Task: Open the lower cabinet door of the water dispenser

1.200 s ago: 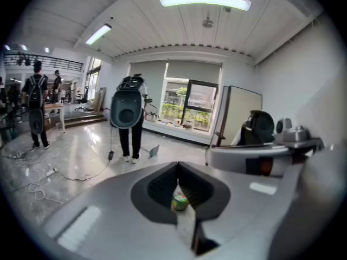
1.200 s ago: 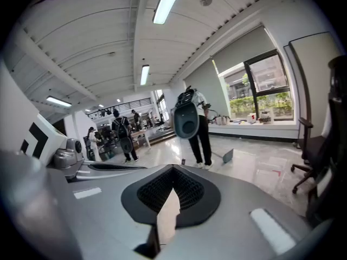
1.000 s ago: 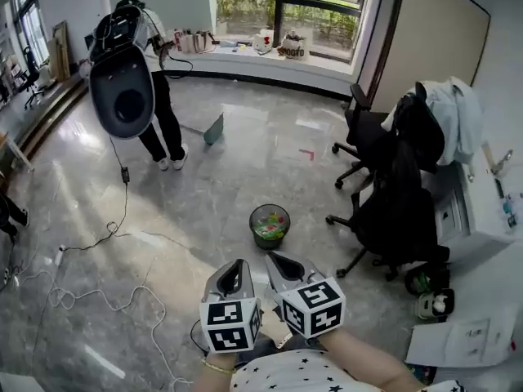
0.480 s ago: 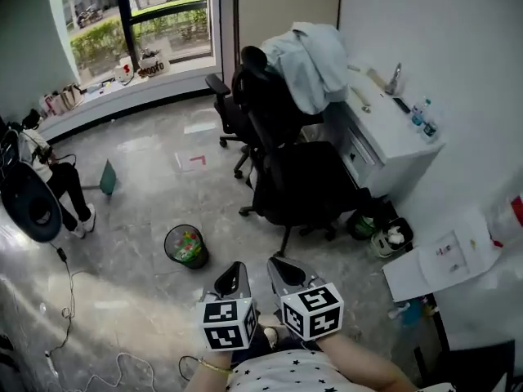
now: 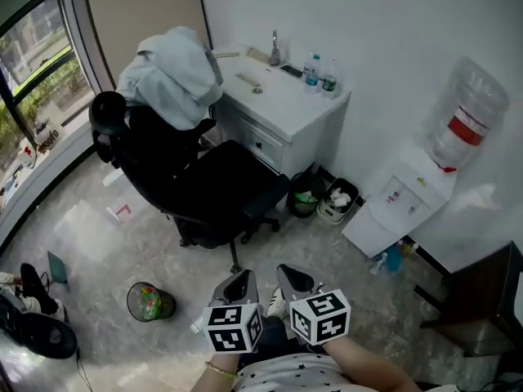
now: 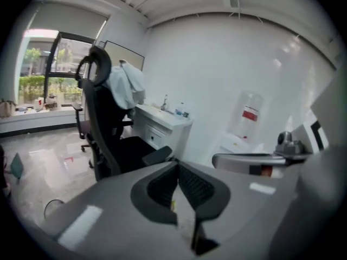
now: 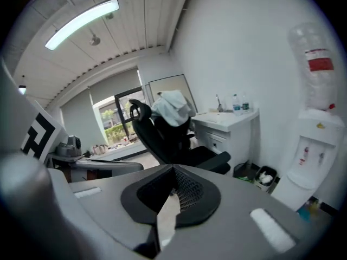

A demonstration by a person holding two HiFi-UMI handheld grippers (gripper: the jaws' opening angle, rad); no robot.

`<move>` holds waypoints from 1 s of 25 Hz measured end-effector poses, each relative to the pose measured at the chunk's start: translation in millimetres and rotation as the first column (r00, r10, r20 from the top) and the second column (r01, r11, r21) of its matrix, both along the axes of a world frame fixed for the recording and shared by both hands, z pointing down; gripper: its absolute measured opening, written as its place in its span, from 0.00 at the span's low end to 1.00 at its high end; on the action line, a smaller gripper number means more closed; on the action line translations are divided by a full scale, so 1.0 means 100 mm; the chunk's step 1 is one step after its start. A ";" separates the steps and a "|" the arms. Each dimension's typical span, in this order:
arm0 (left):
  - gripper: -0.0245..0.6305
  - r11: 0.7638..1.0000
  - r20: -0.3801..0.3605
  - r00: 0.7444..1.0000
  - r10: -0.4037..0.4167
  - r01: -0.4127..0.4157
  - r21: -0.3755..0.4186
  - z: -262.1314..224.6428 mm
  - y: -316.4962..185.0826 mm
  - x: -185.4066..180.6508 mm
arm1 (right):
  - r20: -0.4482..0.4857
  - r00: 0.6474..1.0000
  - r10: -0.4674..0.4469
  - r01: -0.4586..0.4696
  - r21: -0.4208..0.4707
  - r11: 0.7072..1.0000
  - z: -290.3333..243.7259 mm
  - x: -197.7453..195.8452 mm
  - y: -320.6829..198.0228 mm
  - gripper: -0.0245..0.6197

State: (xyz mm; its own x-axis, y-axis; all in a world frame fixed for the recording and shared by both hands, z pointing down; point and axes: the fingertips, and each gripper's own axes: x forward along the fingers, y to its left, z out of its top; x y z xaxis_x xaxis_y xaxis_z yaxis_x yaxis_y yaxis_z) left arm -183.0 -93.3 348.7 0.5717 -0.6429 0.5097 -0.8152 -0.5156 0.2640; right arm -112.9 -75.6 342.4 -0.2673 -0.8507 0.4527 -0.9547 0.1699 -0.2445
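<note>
Two tongs: the left tongs (image 5: 242, 276) and the right tongs (image 5: 286, 273). One water dispenser (image 5: 404, 198), with one upturned jug (image 5: 467, 121). One white surface (image 5: 282, 104) with two small bottles (image 5: 311, 70). Black office chairs (image 5: 221, 182) — two, it seems, though they overlap. One pale garment (image 5: 176, 76). Three bins — a round bin (image 5: 149, 300), a black bin (image 5: 304, 194) and a white bin (image 5: 337, 201).

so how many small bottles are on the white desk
2. One bottle and another bottle stand side by side at the desk's wall edge; none seems hidden.
</note>
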 end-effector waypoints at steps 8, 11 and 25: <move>0.05 0.959 0.031 0.959 0.280 -0.281 0.028 0.06 -0.59 1.54 | 0.004 0.952 0.305 -0.305 -0.029 0.952 0.12 1.48 -0.33 0.04; 0.05 0.923 0.040 0.923 0.384 -0.385 0.019 0.10 -0.71 2.16 | 0.002 0.912 0.411 -0.411 -0.043 0.911 0.16 2.03 -0.37 0.04; 0.05 0.684 0.076 0.680 0.730 -0.727 -0.062 0.88 -0.64 4.61 | -0.005 0.609 0.793 -0.787 -0.127 0.604 0.85 4.31 -0.03 0.04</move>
